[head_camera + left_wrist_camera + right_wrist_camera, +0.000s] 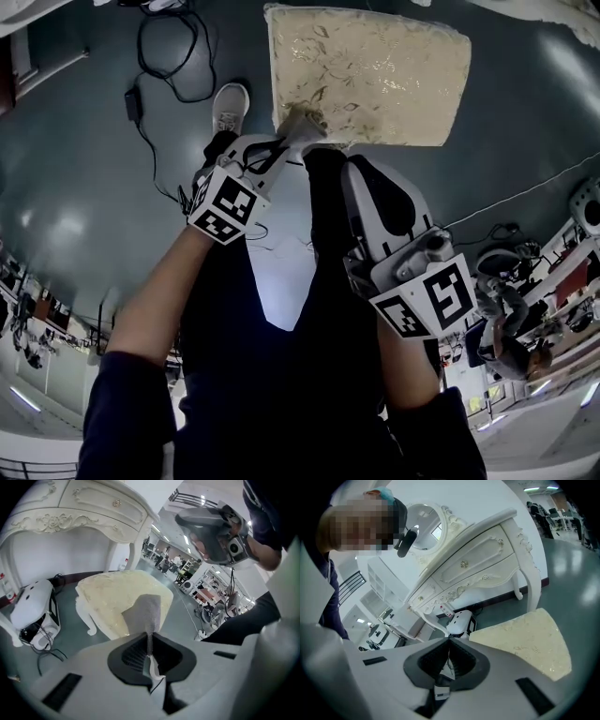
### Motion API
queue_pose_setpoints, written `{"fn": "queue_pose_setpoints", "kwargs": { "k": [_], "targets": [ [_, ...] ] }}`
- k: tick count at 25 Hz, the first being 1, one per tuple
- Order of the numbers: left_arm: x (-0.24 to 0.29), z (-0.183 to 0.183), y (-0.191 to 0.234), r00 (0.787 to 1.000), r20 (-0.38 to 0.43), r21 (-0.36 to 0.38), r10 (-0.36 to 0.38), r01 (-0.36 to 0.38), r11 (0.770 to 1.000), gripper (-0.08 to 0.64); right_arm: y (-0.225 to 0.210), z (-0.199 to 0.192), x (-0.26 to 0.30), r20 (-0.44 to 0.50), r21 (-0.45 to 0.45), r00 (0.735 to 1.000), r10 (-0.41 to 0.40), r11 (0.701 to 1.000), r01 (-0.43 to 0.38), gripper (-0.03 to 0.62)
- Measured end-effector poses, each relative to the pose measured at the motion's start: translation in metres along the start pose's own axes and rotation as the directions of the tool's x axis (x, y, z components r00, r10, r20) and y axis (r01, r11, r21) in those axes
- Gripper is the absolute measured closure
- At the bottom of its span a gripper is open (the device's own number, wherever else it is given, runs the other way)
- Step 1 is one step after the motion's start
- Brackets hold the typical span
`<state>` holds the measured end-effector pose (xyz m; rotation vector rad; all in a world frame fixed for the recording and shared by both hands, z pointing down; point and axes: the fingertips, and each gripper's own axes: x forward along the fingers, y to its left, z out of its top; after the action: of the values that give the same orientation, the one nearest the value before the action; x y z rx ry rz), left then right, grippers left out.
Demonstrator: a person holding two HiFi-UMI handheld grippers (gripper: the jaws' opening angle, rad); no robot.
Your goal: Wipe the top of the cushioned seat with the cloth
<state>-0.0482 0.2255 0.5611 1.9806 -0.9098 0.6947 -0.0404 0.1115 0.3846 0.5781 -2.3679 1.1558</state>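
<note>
Cloth (146, 612), grey and finely textured, is seen pinched between the closed jaws of the left gripper (150, 641), with a loose flap standing up past the jaw tips. In the head view the left gripper (281, 142) is held at the near left corner of the cushioned seat (370, 75), and the cloth (302, 124) lies over that near edge. Whether the cloth presses on the fabric cannot be told.

The seat top is covered in cream fabric with a pale leaf pattern, and a white carved leg is visible under the cushioned seat (112, 597) in the left gripper view.

The right gripper (354, 169) is held nearer the person, just short of the seat's near edge. In its own view the jaws of the right gripper (449, 644) are brought together with nothing between them, and the cushioned seat (525, 644) shows at lower right.

A white ornate desk (478, 559) stands behind the seat. Its drawers (101, 501) are shut (contents not visible). A white rounded device (33, 611) with cables sits on the floor under the desk. A black cable (155, 56) and a pale shoe (229, 105) are noted on the dark floor to the left of the seat.
</note>
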Motion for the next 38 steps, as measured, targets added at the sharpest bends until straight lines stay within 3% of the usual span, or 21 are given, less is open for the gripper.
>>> {"fn": "queue_pose_setpoints", "kwargs": {
  "k": [6,15,27,33,38],
  "targets": [
    [0.036,0.019,-0.023,0.999,-0.017,0.022,-0.028,0.029,0.999,0.532,-0.032,0.006,-0.026,0.020,0.012,1.000,-0.013,1.000,0.013,0.566],
    [0.110,0.073,-0.077,0.993,-0.073,0.110,-0.093,0.101,0.989,0.532,-0.119,0.015,-0.102,0.099,0.096,0.990,-0.099,0.991,0.089,0.566],
    [0.200,0.137,-0.151,0.972,-0.148,0.242,-0.184,0.216,0.946,0.532,-0.206,0.014,-0.195,0.170,0.204,0.961,-0.218,0.962,0.182,0.566],
    [0.209,0.144,-0.160,0.965,-0.173,0.263,-0.197,0.238,0.935,0.532,-0.222,0.015,-0.207,0.193,0.227,0.953,-0.235,0.955,0.190,0.566],
    [0.174,0.165,-0.159,0.974,-0.134,0.273,-0.184,0.215,0.938,0.532,-0.207,0.031,-0.210,0.214,0.210,0.951,-0.222,0.962,0.177,0.566]
  ]
}}
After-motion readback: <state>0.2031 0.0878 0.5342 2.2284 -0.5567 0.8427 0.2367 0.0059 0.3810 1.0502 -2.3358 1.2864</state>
